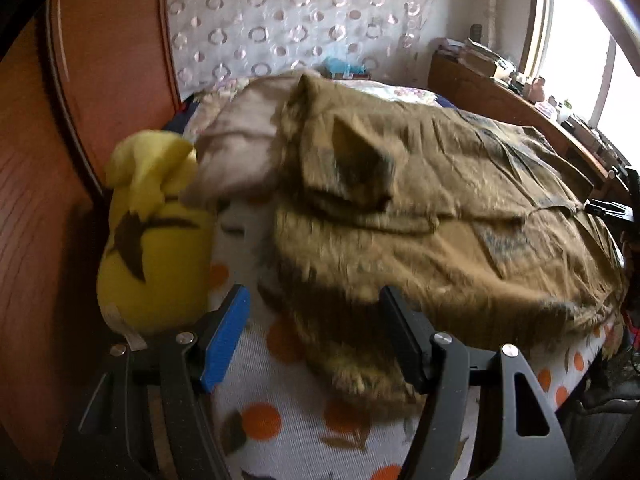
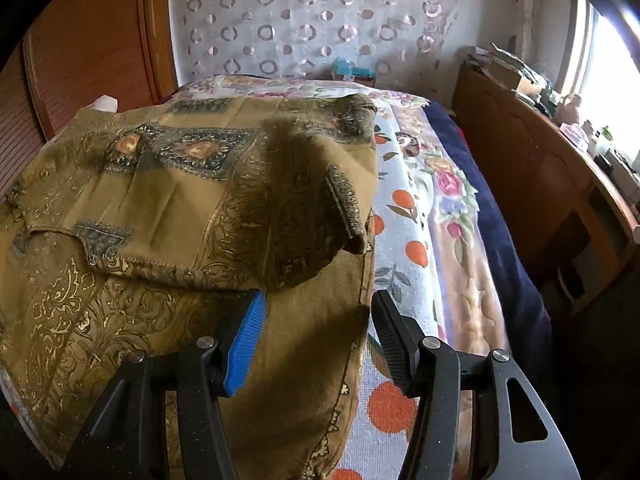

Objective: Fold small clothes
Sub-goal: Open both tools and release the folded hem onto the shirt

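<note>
I hold my left tool (image 1: pixel 316 336) and right tool (image 2: pixel 318 338) apart, gripping nothing, over the olive garment's (image 2: pixel 168 184) lower edge, probably lining up a fold.

Bed mostly taken by the olive garment (image 2: pixel 168 200) w/ a raised fold at its right edge. Clear strip right of it — orange-print sheet (image 2: pixel 404 216). Left edge tight: yellow plush (image 1: pixel 156 240) sits against the wood headboard (image 1: pixel 100 60). Desk (image 2: pixel 532 168) blocks far right.
</note>
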Tool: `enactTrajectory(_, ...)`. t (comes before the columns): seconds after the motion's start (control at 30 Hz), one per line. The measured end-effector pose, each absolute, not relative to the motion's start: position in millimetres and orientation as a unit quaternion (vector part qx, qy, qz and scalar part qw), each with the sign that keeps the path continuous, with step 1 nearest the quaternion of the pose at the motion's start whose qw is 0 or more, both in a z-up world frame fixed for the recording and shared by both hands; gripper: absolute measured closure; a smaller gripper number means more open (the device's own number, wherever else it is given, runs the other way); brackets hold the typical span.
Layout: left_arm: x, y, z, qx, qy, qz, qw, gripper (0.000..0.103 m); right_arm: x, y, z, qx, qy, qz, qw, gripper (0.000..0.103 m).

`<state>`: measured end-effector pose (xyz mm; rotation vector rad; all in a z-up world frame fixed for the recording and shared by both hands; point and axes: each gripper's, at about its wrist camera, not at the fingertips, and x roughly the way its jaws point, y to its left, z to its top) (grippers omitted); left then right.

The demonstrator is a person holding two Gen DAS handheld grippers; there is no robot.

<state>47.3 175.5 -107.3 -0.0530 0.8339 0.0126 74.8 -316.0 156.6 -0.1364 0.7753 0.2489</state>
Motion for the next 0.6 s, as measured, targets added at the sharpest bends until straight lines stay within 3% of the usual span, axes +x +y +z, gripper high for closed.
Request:
enactTrajectory(0.07,42.7,176.3,-111.1,-0.04,0.409,-0.001,0.912,0.037,72.8,-321.1,162.0,-0.06,0.379,0.123,0.915,0.046)
enactTrajectory(0.1,39.2,174.1,-114.0,-0.045,0.409,-0.005,0.911,0.044,71.3,-324.7,164.8,-0.054,0.38,0.126,0.915,0.046)
enactTrajectory(0.27,27.9,163.5,-118.1,-0.022,0.403,-0.006,0.915,0.055,68.1,-332.4,176.6,-0.046,0.381,0.127,0.915,0.046)
enactTrajectory(0.33,27.1,163.0,-117.4,-0.017,0.403,-0.006,0.915,0.079,67.6,-333.1,178.6,-0.046,0.381,0.127,0.915,0.046)
enactTrajectory(0.37,26.7,163.8,-116.7,-0.024,0.407,-0.013,0.913,0.101,67.0,-332.2,177.9,-0.046,0.381,0.127,0.915,0.046)
enactTrajectory(0.6,5.6,174.6,-85.5,-0.028,0.382,0.0,0.924,0.101,66.6,-335.7,179.9,-0.046,0.381,0.127,0.915,0.045)
